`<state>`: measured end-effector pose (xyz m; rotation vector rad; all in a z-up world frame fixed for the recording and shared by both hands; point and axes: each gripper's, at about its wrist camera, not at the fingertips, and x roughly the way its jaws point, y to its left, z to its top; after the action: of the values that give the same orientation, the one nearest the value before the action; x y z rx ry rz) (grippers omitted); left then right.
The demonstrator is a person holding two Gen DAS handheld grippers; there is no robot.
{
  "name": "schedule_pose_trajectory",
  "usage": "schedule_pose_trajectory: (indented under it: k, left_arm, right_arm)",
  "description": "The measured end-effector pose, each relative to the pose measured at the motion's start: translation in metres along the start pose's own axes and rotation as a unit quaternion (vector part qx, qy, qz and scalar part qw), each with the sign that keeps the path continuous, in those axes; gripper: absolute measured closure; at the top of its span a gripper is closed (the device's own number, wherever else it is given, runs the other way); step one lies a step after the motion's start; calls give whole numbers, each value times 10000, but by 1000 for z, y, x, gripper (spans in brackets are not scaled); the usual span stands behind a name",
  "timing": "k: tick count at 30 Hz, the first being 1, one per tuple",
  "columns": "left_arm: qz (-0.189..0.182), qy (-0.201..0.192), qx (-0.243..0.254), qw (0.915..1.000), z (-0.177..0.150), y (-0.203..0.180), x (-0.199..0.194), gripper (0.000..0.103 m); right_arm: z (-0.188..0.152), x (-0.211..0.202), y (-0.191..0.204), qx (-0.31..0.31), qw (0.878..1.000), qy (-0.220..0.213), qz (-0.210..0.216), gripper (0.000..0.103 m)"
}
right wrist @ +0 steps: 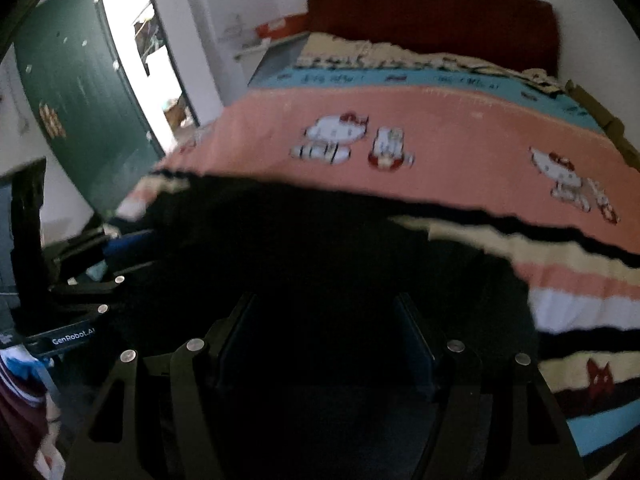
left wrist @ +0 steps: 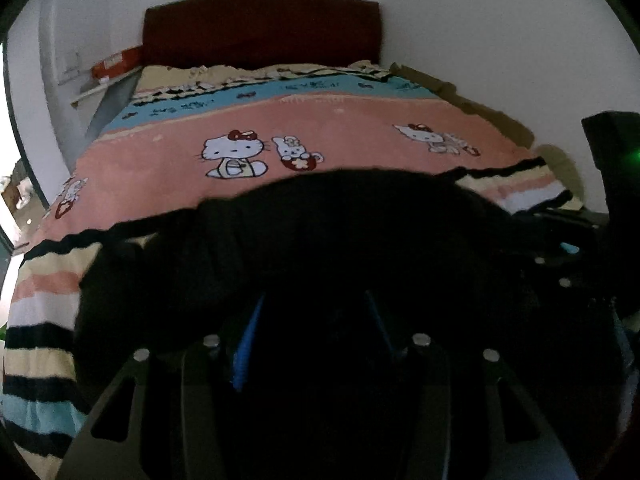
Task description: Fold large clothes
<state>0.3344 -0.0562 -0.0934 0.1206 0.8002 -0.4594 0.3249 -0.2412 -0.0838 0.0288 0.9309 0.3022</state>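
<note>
Left-wrist and right-wrist views show a dark garment (left wrist: 340,232) bunched, unfolded, at the bed's (left wrist: 360,120) foot edge, left gripper (left wrist: 316,320) and right gripper (right wrist: 324,320) fingers parted, grip undeterminable.

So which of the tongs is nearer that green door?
Left. The left tongs are at the end of the black garment nearest the green door; the right tongs are toward its other end.

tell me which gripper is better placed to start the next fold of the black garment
Probably neither alone: both sit over the black garment at the bed's near edge. The left gripper has slightly the edge, its view being sharp and centred on the cloth, while the right gripper sits nearer the garment's right end.
</note>
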Motion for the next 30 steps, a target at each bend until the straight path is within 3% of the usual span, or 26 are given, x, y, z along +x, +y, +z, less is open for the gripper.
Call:
schedule_pose_trajectory:
  k: [6, 13, 19, 25, 30]
  left_arm:
    - [119, -234, -36, 9996, -30, 0, 10, 52]
    - [435, 0, 143, 9989, -24, -13, -16, 52]
    - [803, 132, 870, 9929, -44, -47, -43, 52]
    - [651, 46, 386, 9971, -67, -33, -38, 47]
    - [381, 16, 74, 9992, -74, -21, -20, 46]
  right_arm:
    - [-43, 5, 0, -34, 9995, -301, -70, 35]
    - [-40, -3, 13, -109, 9990, 152, -411, 34]
    - [-64, -34, 29, -399, 9982, 205, -403, 34]
    - [-94, -40, 27, -362, 9983, 259, -363, 34]
    - [-100, -24, 23, -299, 9985, 188, -426, 34]
